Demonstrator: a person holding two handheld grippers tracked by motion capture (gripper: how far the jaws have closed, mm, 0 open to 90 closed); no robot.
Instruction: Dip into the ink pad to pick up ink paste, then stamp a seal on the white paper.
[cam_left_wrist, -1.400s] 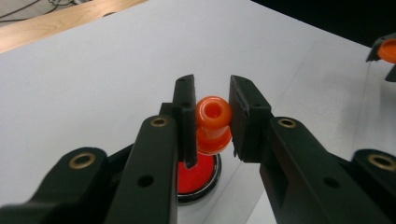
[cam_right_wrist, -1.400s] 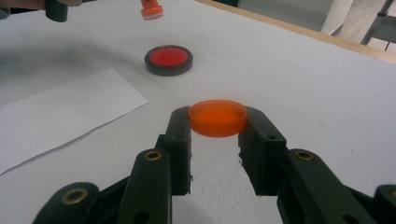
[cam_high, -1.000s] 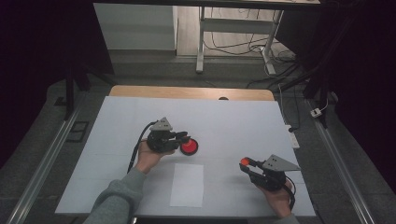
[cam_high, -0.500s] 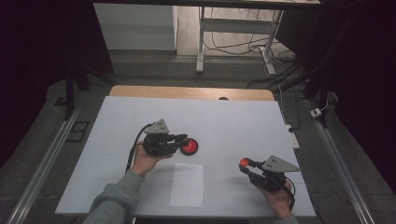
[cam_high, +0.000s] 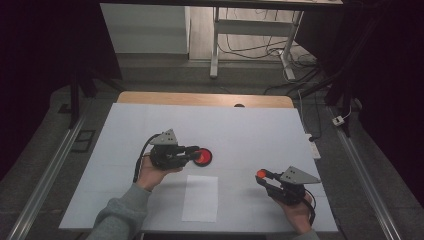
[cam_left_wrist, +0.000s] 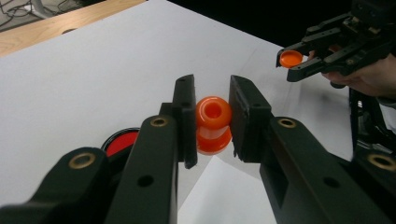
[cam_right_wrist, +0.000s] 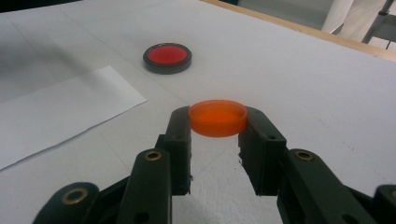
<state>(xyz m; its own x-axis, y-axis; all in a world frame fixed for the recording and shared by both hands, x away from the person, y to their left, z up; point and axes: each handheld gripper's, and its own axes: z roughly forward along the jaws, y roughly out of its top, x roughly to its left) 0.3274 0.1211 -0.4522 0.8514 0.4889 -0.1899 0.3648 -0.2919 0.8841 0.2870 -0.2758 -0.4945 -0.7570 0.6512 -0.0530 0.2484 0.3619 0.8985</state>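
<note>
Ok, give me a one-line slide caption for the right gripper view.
Right gripper shut on an orange cap above the white table, red ink pad beyond.

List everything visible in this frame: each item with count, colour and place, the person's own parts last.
Small orange plastic bottle: one, orange, clamped in the left gripper.
Round orange plastic cap: one, orange, clamped in the right gripper.
Round red pad in a black case: one, red and black, lying on the table just past the left gripper.
White paper sheet: one, white, near edge of the table between the hands.
White table: one, white, wooden strip at its far edge.
Left gripper: one, black.
Right gripper: one, black.
</note>
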